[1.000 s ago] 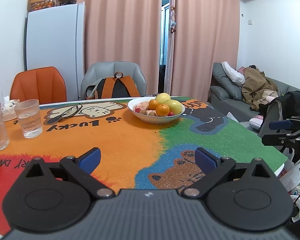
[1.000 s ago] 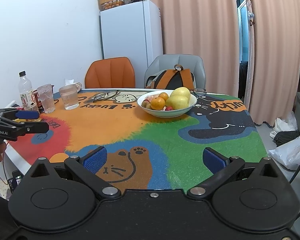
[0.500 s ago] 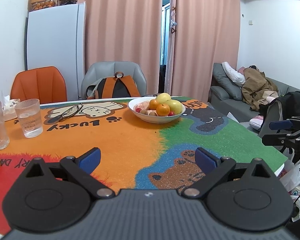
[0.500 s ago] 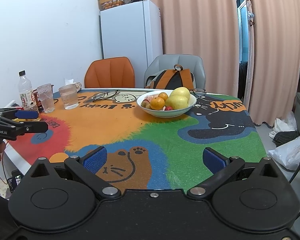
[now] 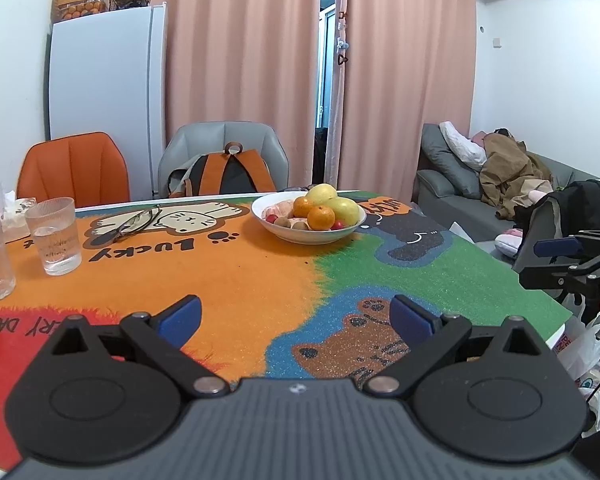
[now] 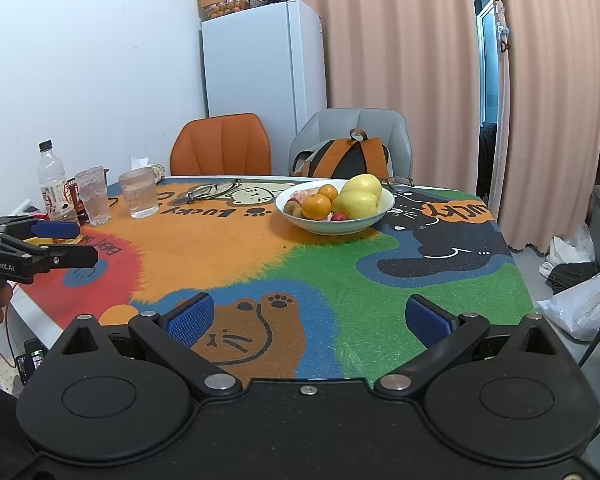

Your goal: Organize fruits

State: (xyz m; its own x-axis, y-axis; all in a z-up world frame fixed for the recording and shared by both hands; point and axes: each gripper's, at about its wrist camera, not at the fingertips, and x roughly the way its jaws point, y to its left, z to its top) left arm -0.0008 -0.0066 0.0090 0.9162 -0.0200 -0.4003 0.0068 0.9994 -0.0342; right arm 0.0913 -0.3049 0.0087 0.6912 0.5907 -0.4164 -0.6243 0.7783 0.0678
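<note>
A white bowl [image 5: 300, 236] [image 6: 364, 222] stands at the far side of the table on a colourful cartoon mat. It holds two yellow pears [image 6: 360, 196], two oranges [image 5: 320, 216], and some small red and brown fruits. My left gripper [image 5: 296, 318] hovers open over the near edge of the mat, with nothing between its blue pads. My right gripper [image 6: 308, 316] is open and empty too, well short of the bowl. Each gripper also shows from the side in the other's view.
Two drinking glasses [image 5: 54, 236], a plastic bottle [image 6: 54, 182] and a pair of spectacles [image 5: 136, 222] sit on the left of the mat [image 5: 240, 264]. An orange chair [image 5: 74, 168] and a grey chair with a backpack [image 5: 224, 170] stand behind the table. A sofa [image 5: 460, 192] lies to the right.
</note>
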